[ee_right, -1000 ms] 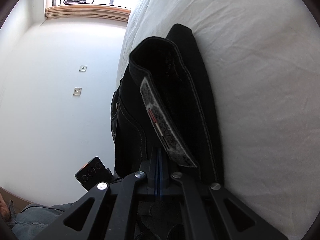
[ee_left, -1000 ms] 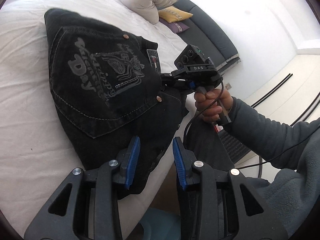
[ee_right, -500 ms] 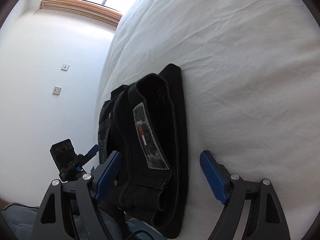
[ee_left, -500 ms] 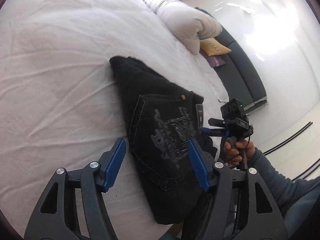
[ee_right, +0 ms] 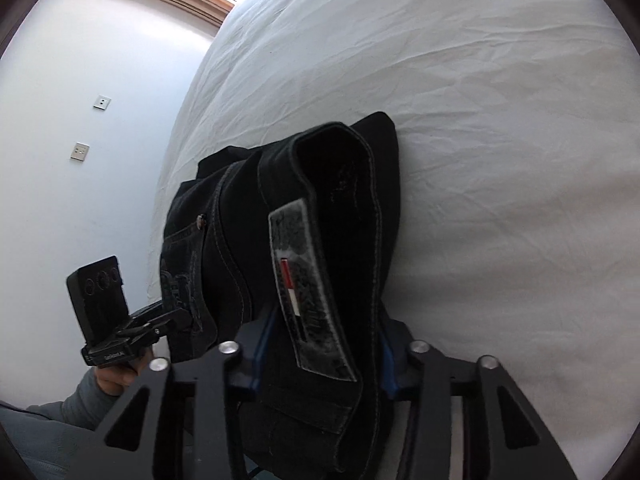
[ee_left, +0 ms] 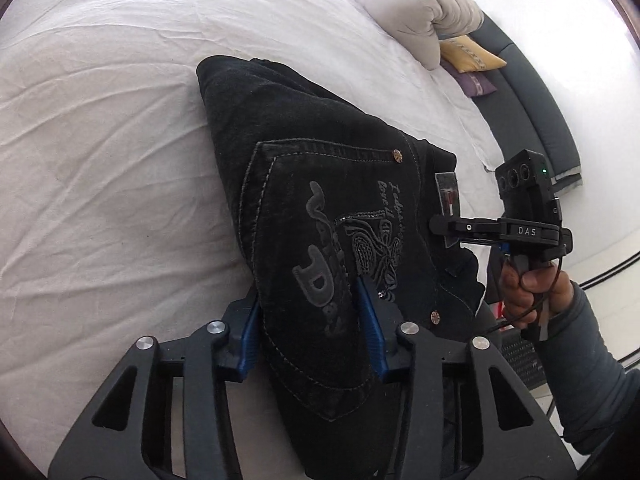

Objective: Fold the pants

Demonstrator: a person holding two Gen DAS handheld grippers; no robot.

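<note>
Both grippers, left gripper (ee_left: 312,322) and right gripper (ee_right: 322,346), are closing around our folded black pants (ee_left: 320,216), lying compact at the bed (ee_left: 100,140) edge; we are judging only squaring-up remains.

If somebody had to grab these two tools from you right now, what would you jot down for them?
Left hand-held gripper: closed on the pocket end of the folded black pants, jaws just closing.
Right hand-held gripper: closed on the thick waistband end, by the label, jaws just closing.
Pants lie folded into a compact bundle near the edge of the white bed.
Left: probably lift or tidy the bundle, then let go.
</note>
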